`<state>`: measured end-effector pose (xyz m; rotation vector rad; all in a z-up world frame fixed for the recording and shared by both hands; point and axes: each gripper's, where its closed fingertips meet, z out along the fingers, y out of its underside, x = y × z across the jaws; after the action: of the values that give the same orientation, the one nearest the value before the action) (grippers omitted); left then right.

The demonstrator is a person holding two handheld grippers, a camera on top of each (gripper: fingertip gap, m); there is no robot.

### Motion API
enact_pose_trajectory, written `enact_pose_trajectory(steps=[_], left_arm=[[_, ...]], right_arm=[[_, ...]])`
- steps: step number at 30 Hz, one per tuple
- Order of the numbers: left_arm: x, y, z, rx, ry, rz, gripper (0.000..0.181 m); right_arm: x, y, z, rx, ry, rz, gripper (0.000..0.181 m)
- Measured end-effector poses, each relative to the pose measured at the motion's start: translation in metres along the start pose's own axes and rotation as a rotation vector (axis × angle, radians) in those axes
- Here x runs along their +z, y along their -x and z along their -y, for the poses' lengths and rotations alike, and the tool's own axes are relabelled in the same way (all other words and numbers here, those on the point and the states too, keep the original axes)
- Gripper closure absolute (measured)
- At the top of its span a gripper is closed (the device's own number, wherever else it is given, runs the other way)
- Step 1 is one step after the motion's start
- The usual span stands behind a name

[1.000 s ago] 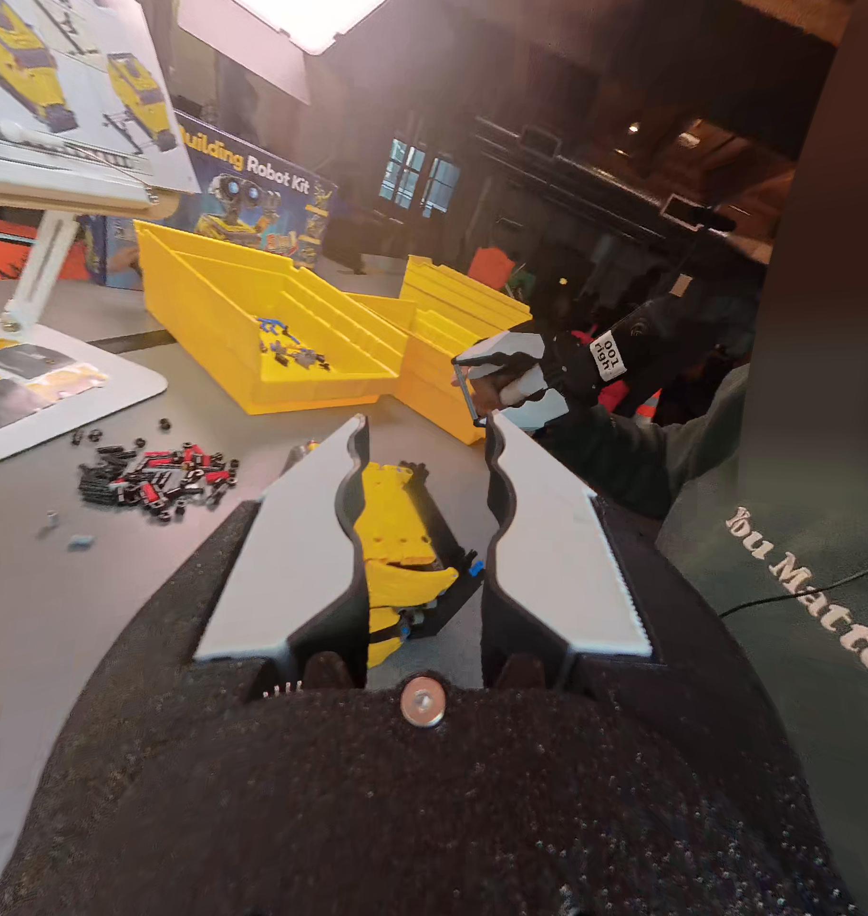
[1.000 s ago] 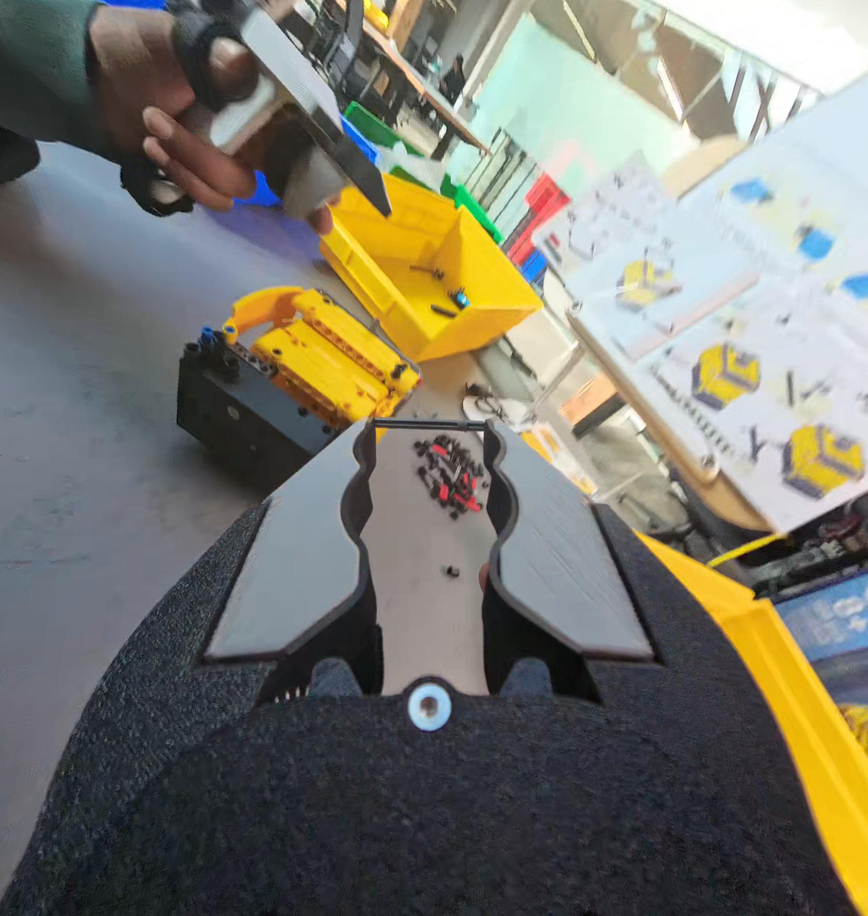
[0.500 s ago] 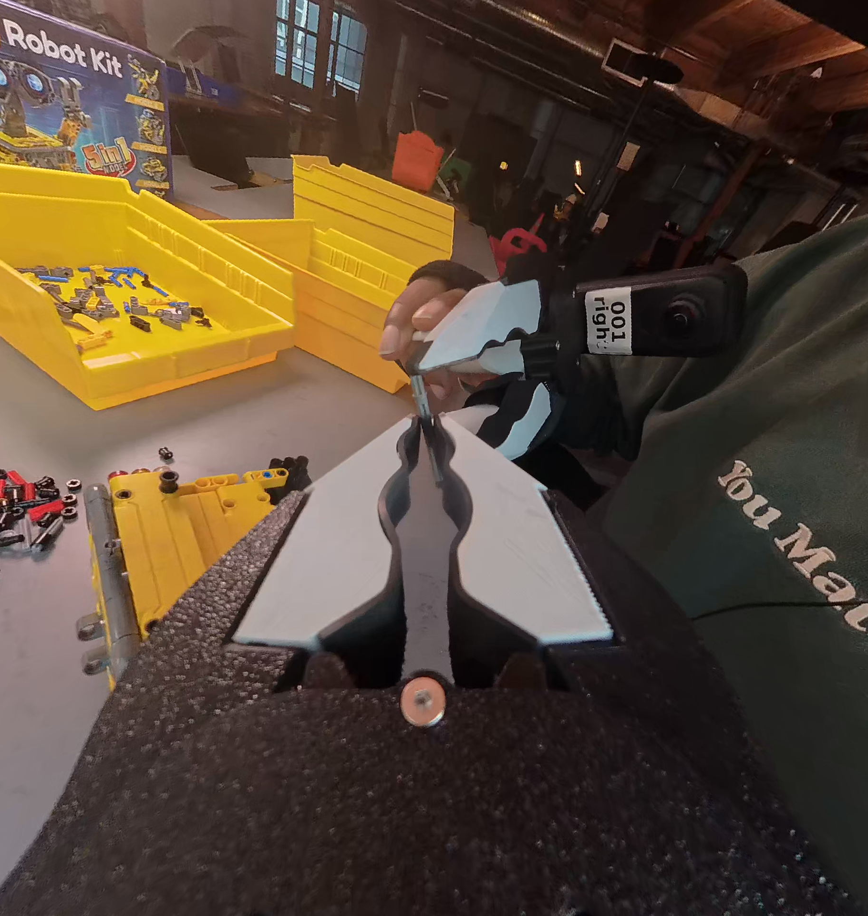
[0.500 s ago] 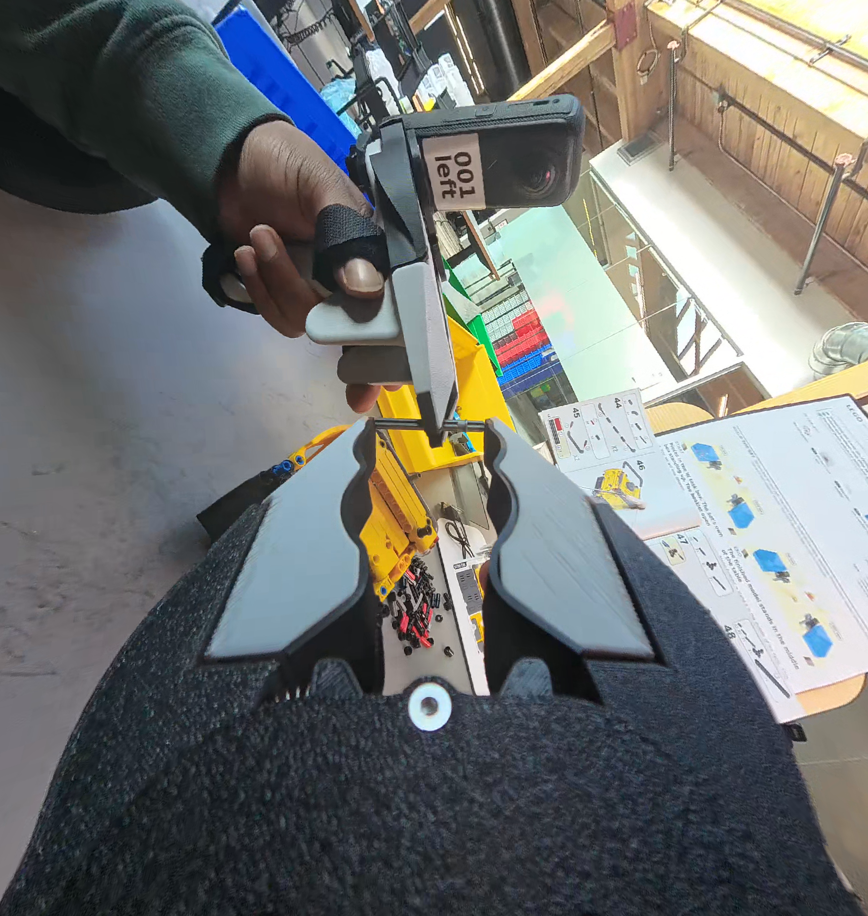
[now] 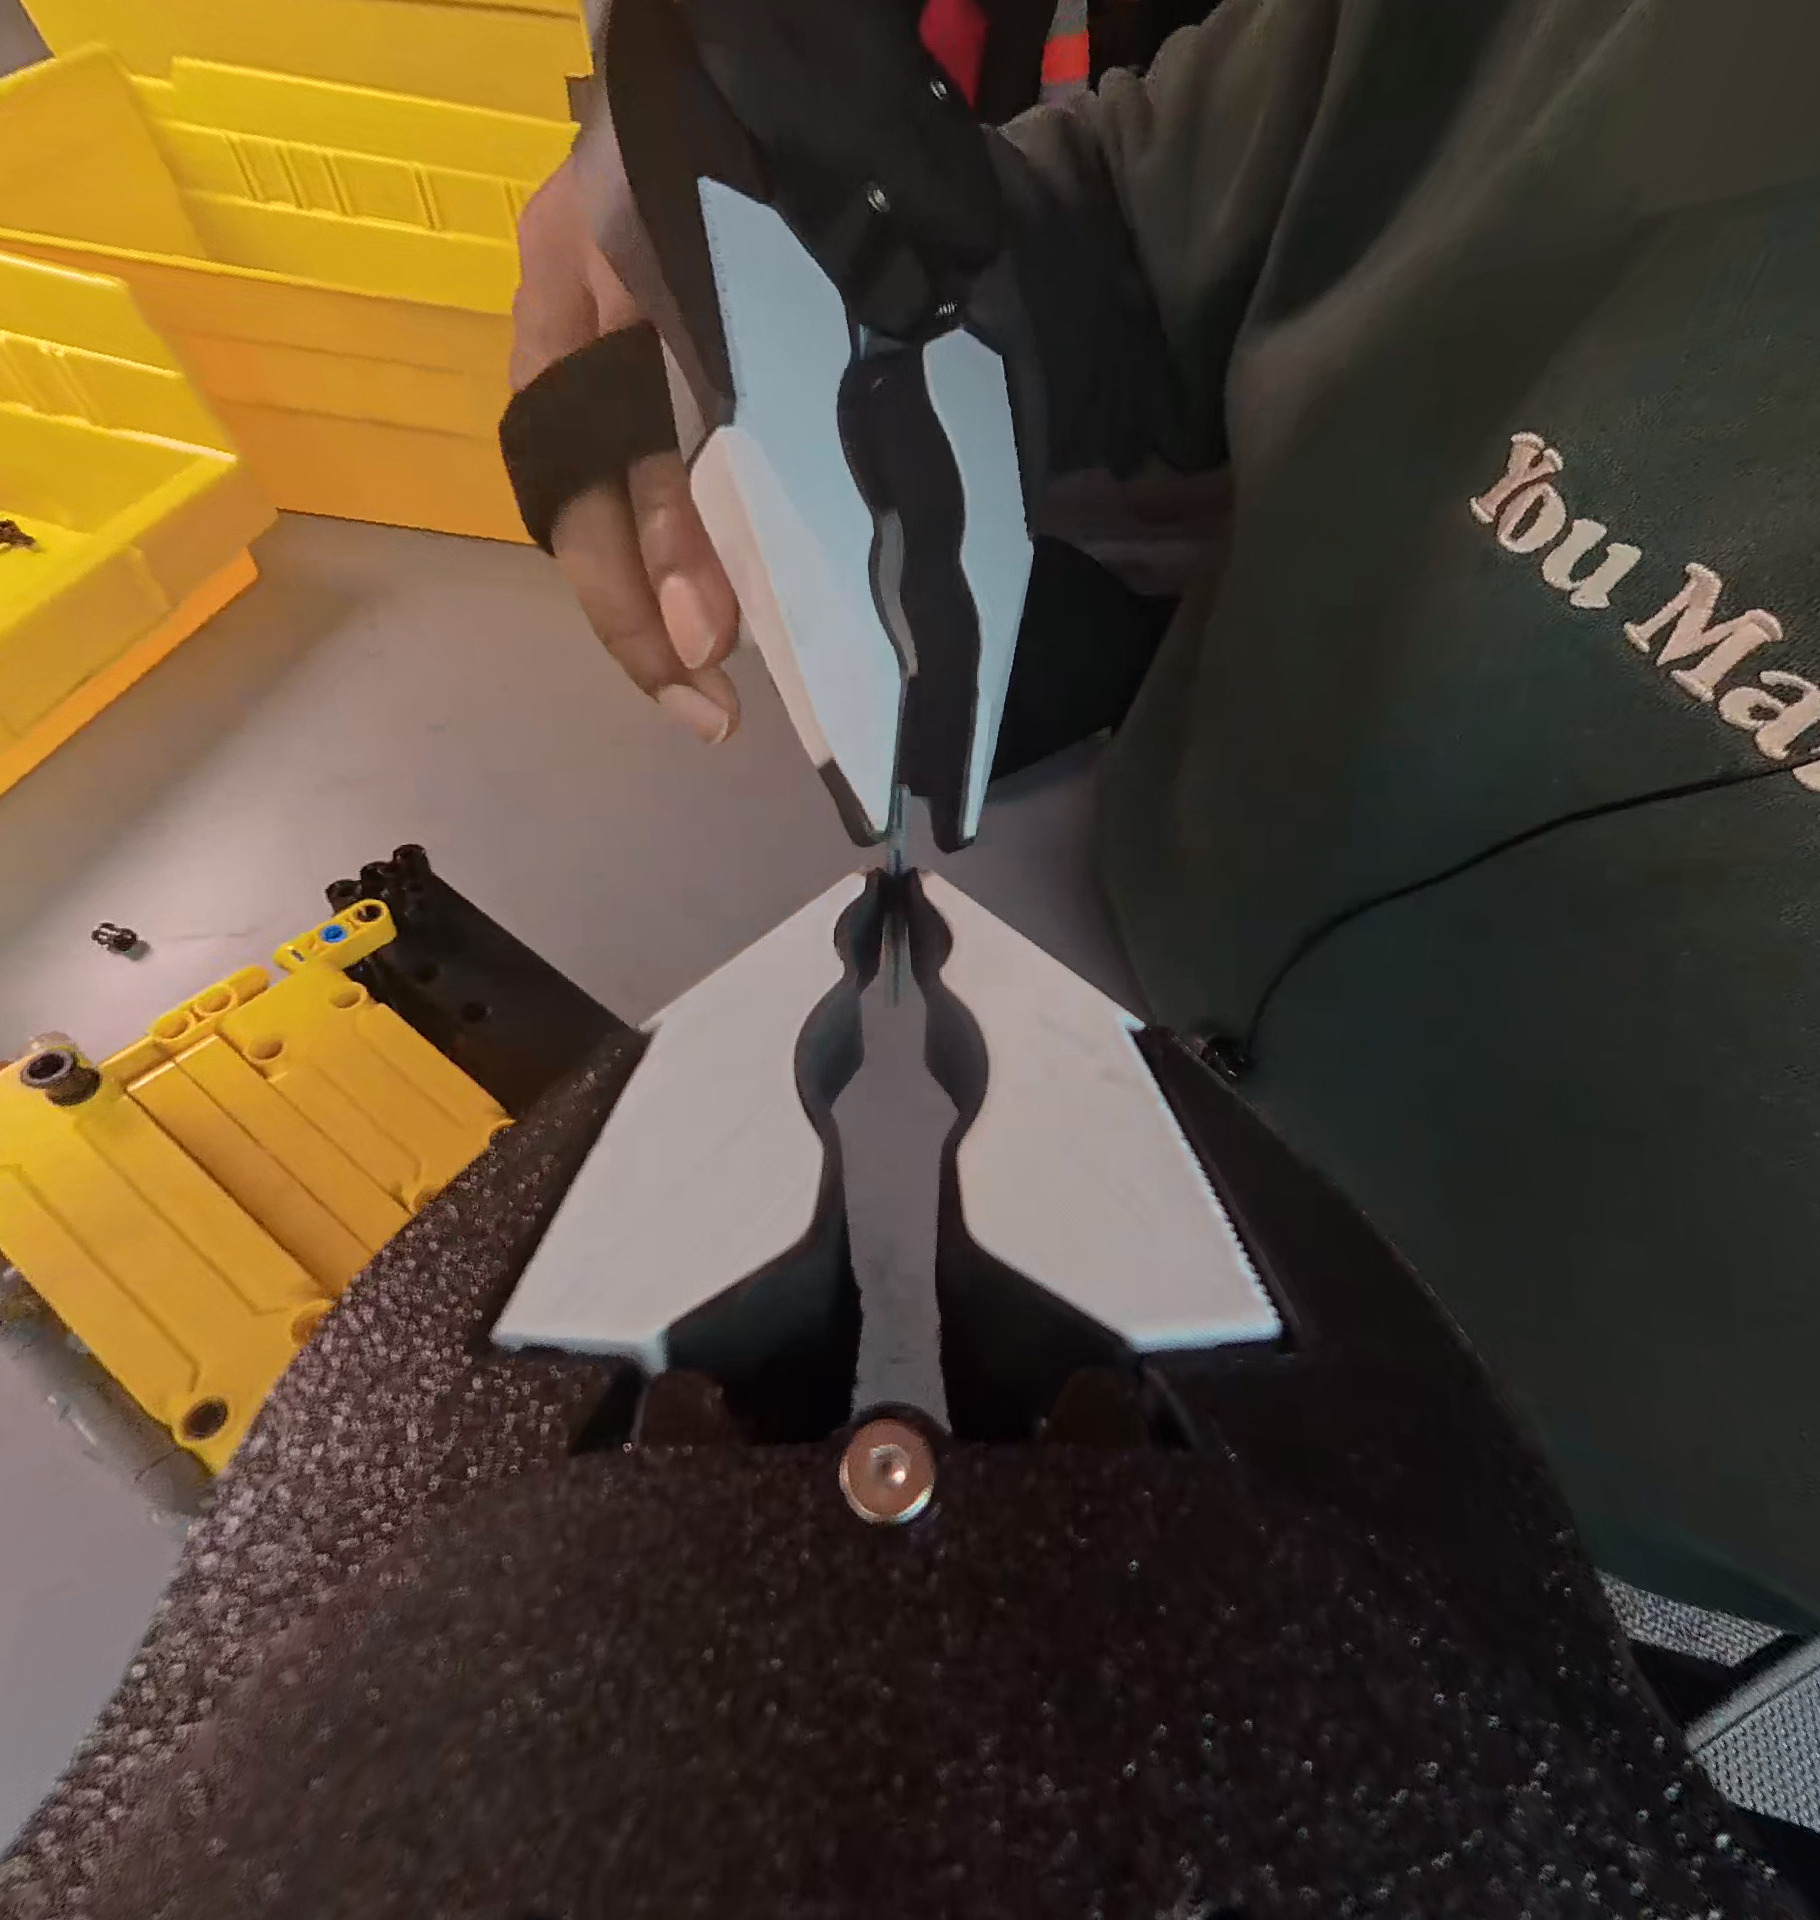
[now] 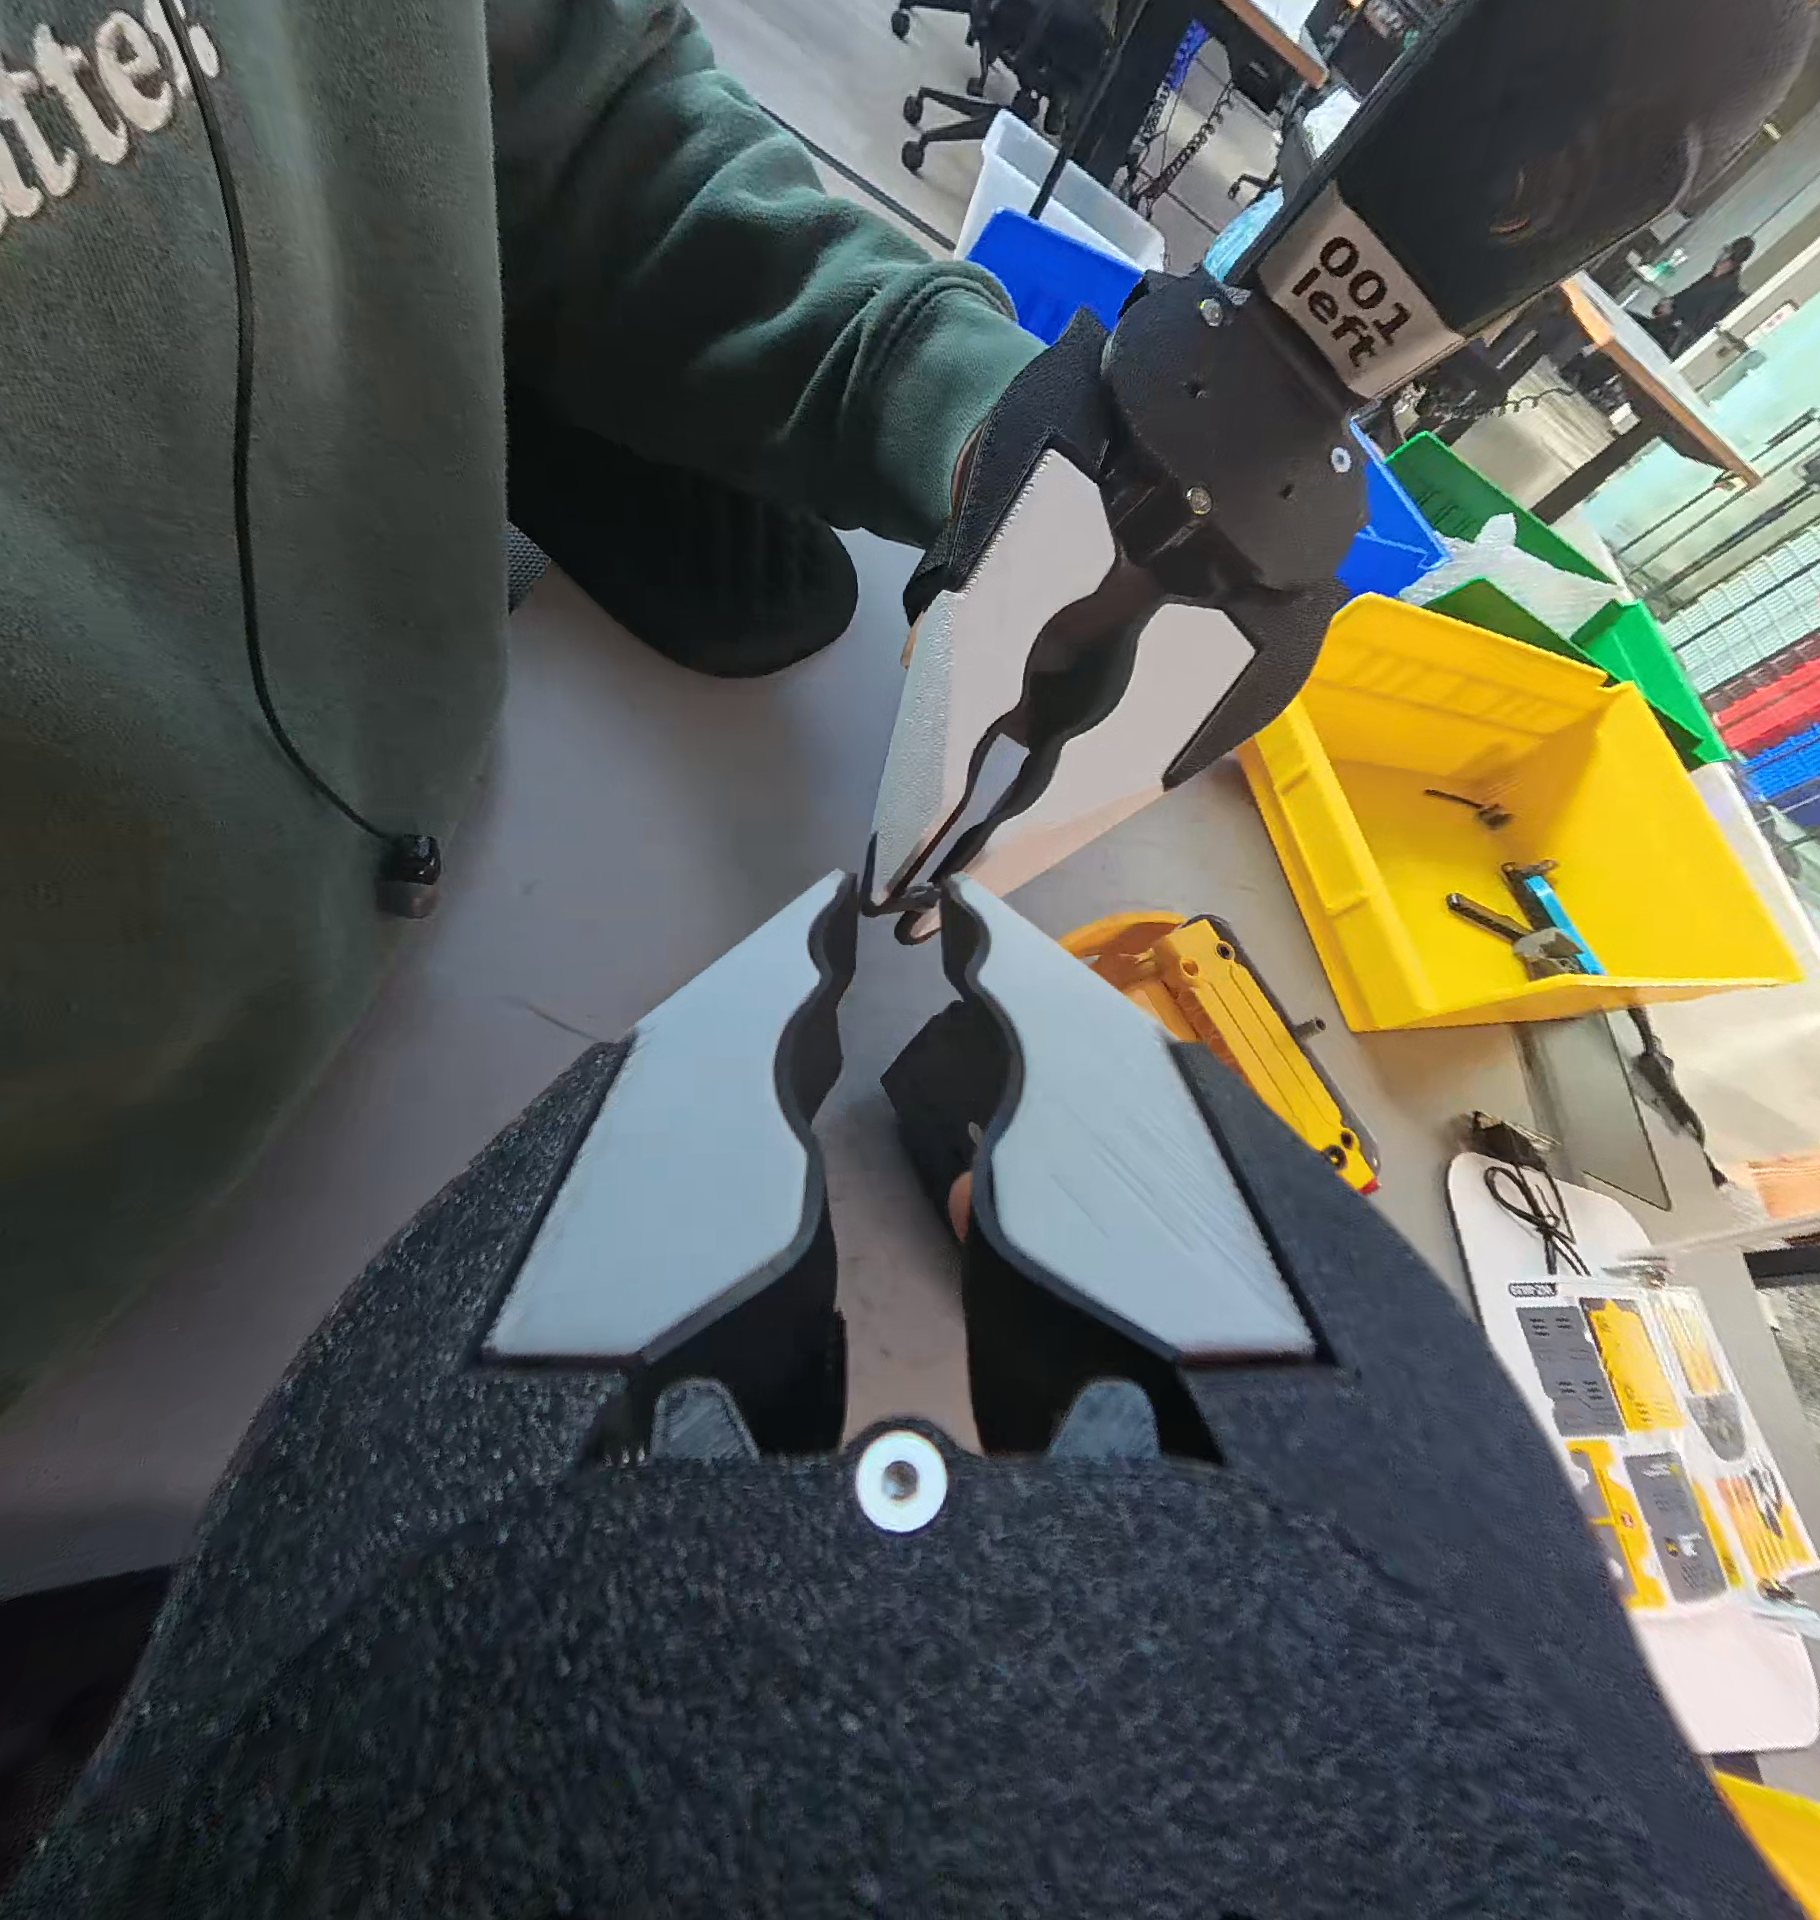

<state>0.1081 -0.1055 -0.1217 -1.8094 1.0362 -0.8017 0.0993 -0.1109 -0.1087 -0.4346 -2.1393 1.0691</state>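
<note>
I have the left gripper (image 5: 890,883) pinched narrow on a thin dark rod (image 5: 895,914), its tips all but meeting around it. The right gripper (image 5: 901,821) faces it tip to tip from the far side, and the rod runs straight from one pair of tips into the other. From the right wrist view, my right gripper (image 6: 898,894) stands a little parted, with one end of the rod (image 6: 901,902) lying between its tips — whether it is really clamped there I cannot tell. In that view the left gripper (image 6: 911,878) comes down from the upper right, closed on the rod.

Both tools hang above the grey table (image 5: 386,727), close to the person's dark green sweatshirt (image 5: 1508,831). A hand (image 5: 636,520) with a black strap on one finger grips the right tool.

On the table, to the near left, lies a yellow and black brick assembly (image 5: 220,1122); farther left stand yellow bins (image 5: 293,270). In the right wrist view a yellow bin (image 6: 1508,831) with a few small parts sits at the right, and an instruction sheet (image 6: 1654,1455) lies nearer.
</note>
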Motion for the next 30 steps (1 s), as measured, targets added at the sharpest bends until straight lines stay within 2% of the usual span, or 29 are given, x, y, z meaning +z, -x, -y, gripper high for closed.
enact_pose_trajectory(steps=[2, 7, 12, 15, 22, 30], left_arm=[[0.003, -0.002, -0.002, 0.009, 0.009, -0.016, 0.178], [0.001, 0.002, 0.0, 0.001, -0.048, -0.004, 0.178], [-0.004, 0.01, 0.002, 0.037, -0.071, 0.068, 0.178], [-0.005, 0.012, 0.004, 0.048, -0.08, 0.092, 0.178], [-0.009, 0.02, 0.003, 0.041, -0.109, 0.144, 0.178], [-0.007, 0.026, -0.002, 0.033, -0.083, 0.18, 0.178]], right_arm=[[-0.001, 0.001, -0.001, 0.014, 0.008, 0.026, 0.176], [-0.001, -0.004, -0.003, 0.05, -0.018, 0.018, 0.176], [-0.002, -0.013, -0.007, 0.062, -0.005, 0.003, 0.167], [-0.002, -0.016, -0.004, 0.066, -0.024, 0.004, 0.176], [0.0, -0.023, -0.008, 0.092, -0.052, -0.014, 0.176], [0.003, -0.025, -0.015, 0.141, -0.076, -0.01, 0.177]])
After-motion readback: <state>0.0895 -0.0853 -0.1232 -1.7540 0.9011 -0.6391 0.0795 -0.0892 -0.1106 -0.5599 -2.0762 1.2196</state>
